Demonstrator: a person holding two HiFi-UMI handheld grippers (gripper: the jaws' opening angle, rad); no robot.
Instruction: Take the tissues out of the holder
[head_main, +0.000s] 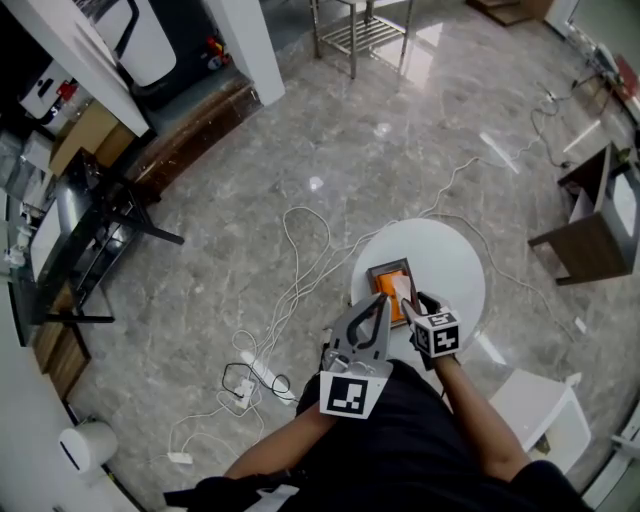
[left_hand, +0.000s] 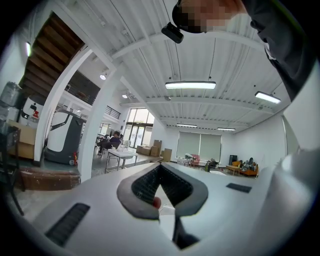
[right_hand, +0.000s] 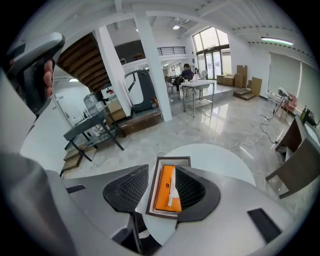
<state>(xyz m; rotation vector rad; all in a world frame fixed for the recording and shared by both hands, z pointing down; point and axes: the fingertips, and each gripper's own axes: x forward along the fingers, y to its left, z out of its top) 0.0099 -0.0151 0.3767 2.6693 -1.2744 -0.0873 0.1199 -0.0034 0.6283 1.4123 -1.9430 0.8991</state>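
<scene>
Tissue, one white sheet (right_hand: 172, 190), sticks up from the slot of a flat orange tissue pack (right_hand: 163, 191) that lies in a dark brown rectangular holder (right_hand: 173, 159). In the right gripper view the holder shows below and between the jaws of the right gripper (right_hand: 161, 172), which stand apart with nothing pressed between the pads; the gripper tilts down over the holder without touching it. Just at 9 o'clock of it in the head view, the left gripper (head_main: 379, 303) is held level with its jaw tips together and nothing between them. The holder rests on a round white table (head_main: 450, 260), in the table's 8 o'clock part, closest to the person. Beyond the table's 9 o'clock side, white cables (head_main: 290, 270) loop over the grey marble floor (head_main: 400, 150). A dark wooden side table (head_main: 590, 225) stands at 3 o'clock, well apart, and a metal rack (head_main: 360, 30) at 12 o'clock, farthest off.
</scene>
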